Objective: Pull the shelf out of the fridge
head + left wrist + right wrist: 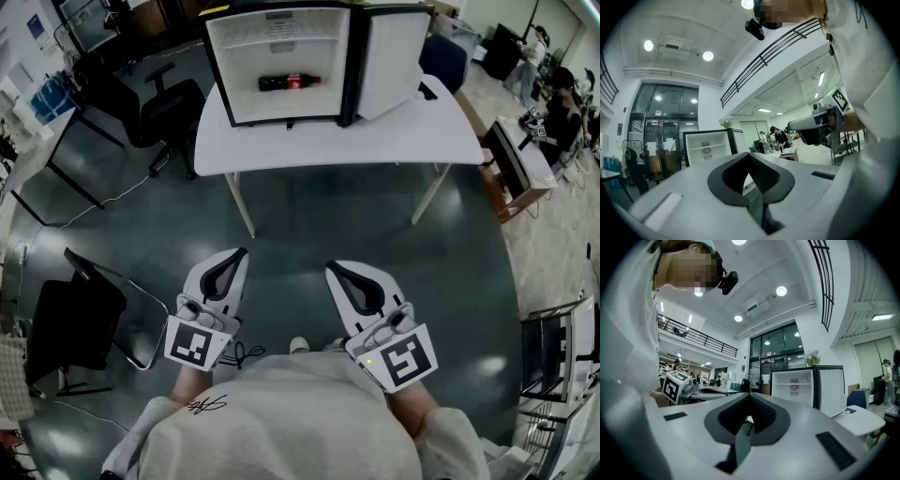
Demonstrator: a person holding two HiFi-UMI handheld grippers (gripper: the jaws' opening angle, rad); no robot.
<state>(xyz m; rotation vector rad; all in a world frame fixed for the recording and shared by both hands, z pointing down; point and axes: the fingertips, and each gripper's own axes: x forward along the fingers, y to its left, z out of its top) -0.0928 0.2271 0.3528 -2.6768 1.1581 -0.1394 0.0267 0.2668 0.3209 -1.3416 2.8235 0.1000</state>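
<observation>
The shelf point(323, 91) sits inside the fridge point(349, 56), with a cola bottle point(289, 82) lying on its side on it. The fridge stands at the far edge of the white tabletop point(375, 141), its door point(389, 56) swung open to the right. Well short of the tabletop's near edge, over the floor, the left gripper point(236, 255) and right gripper point(334, 270) point level toward the fridge. Each has its fingers point(759, 176) pressed together on nothing.
</observation>
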